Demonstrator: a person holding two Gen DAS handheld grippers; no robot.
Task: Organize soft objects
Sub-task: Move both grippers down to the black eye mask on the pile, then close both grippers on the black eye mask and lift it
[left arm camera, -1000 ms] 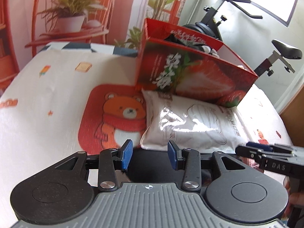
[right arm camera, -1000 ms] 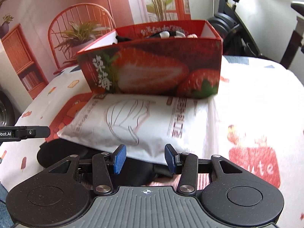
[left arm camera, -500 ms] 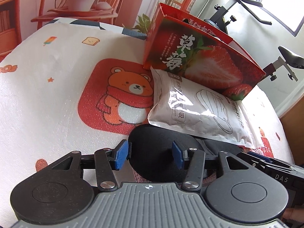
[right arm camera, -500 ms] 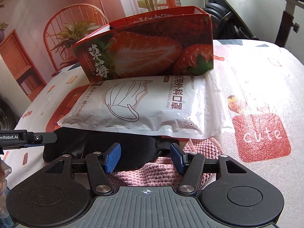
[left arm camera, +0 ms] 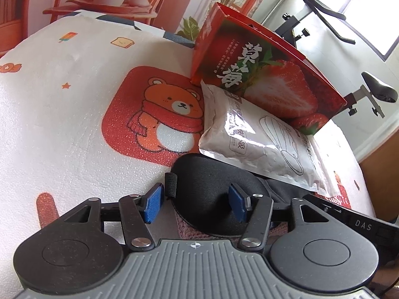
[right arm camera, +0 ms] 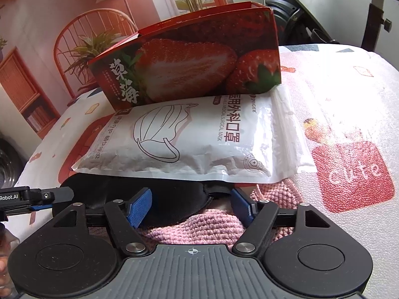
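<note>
Through the left wrist camera, I am looking along my left gripper (left arm camera: 195, 203), which is standing wide open with nothing clamped. Its blue pads (left arm camera: 152, 203) are sitting on either side of one end of the black eye mask (left arm camera: 207, 186), though I cannot tell whether they are touching it. The eye mask is lying on the worktop (left arm camera: 62, 114), partly over a pink knitted cloth (left arm camera: 189, 231) and with its far edge tucked under the white pack of surgical masks (left arm camera: 259, 139). That pack is resting against the front of the red strawberry box (left arm camera: 264, 74), beside the orange bear print (left arm camera: 162, 114). The right gripper (left arm camera: 349, 218) is showing at the lower right edge.

Through the right wrist camera, I am seeing my right gripper (right arm camera: 192, 205) also spread wide and gripping nothing, its pads (right arm camera: 139, 206) flanking the eye mask (right arm camera: 164, 199) where it is meeting the pink knitted cloth (right arm camera: 207, 224). The pack of surgical masks (right arm camera: 199, 137) is lying over the eye mask's far side and touching the strawberry box (right arm camera: 189, 64) behind it. The left gripper (right arm camera: 37, 196) is reaching in from the left edge, near the eye mask's other end. The worktop (right arm camera: 349, 94) is carrying a red "cute" patch (right arm camera: 354, 174) to the right.
</note>
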